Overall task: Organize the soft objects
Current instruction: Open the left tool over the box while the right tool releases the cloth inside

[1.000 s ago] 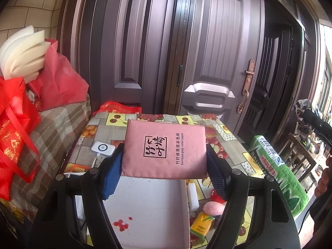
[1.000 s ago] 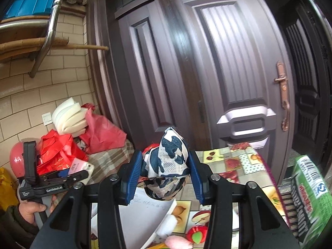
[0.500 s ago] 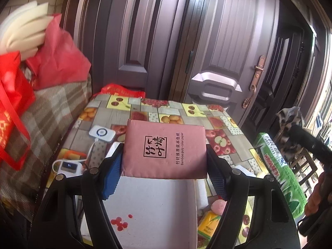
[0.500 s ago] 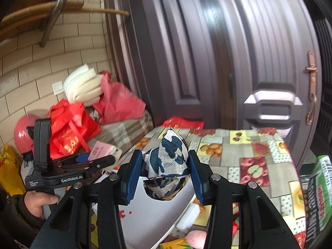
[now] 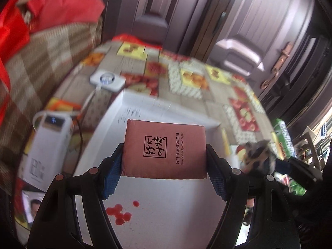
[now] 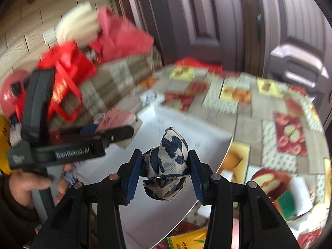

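Note:
My left gripper [image 5: 165, 161] is shut on a pink tissue pack [image 5: 165, 150] with black printed characters, held above a white tray [image 5: 145, 112]. My right gripper [image 6: 166, 166] is shut on a balled blue-and-white patterned cloth [image 6: 167, 161], also above the white tray [image 6: 203, 137]. In the right wrist view the left gripper [image 6: 116, 129] and the pink pack [image 6: 113, 120] show at the left, over the tray's left edge. In the left wrist view the cloth [image 5: 257, 153] shows blurred at the right.
The tray lies on a table with a fruit-patterned cover [image 5: 186, 78]. A white power bank [image 5: 49, 141] and a round white charger [image 5: 106, 79] lie left of the tray. Red bags [image 6: 66, 70] sit on a checked sofa [image 5: 41, 62]. A yellow packet [image 6: 186, 241] lies near the front.
Both grippers have tilted down and moved lower toward the white tray, each still holding its object. The views are motion-blurred now.

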{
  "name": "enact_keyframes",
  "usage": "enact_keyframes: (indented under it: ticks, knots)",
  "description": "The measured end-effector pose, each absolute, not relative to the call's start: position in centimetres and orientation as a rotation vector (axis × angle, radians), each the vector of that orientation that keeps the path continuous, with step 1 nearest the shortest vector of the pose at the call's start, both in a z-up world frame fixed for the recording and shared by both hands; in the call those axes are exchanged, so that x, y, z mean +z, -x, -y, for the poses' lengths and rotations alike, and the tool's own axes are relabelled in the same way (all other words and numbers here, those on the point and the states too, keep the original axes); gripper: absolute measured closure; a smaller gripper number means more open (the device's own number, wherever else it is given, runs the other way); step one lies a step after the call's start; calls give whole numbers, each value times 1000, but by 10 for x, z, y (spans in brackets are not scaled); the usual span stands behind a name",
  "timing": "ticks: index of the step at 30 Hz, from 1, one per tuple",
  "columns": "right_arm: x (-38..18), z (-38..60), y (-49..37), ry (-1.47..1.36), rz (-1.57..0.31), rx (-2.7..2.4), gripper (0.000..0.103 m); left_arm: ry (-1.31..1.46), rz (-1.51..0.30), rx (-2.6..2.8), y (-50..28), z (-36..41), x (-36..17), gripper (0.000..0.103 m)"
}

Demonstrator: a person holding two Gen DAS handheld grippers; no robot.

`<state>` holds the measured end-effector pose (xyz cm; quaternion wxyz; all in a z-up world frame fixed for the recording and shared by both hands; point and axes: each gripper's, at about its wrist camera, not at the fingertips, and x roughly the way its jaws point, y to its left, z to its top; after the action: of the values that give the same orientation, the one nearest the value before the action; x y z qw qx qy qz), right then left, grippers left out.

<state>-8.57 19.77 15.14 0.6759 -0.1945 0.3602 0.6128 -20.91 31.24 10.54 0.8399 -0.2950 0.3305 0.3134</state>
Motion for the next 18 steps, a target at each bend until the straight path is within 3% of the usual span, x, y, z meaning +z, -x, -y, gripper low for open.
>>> enact_keyframes:
  ticks: [6, 7, 9, 10, 12, 18]
  knots:
    - [112, -213, 92, 524, -901, 1363, 56, 660, -756, 677, 206, -324, 75, 28]
    - [108, -215, 92, 535, -914, 1360, 52, 658, -758, 680, 207, -326, 73, 25]
    - [105, -217, 94, 555, -911, 1353, 34, 639, -756, 699, 206, -328, 69, 18]
    - [105, -217, 95, 562, -899, 1355, 18, 633, -759, 715, 207, -329, 67, 14]
    - [104, -217, 96, 567, -872, 1353, 18, 639, -765, 730, 206, -332, 65, 8]
    - [98, -214, 93, 578, -882, 1312, 18, 653, -742, 759, 212, -334, 68, 8]
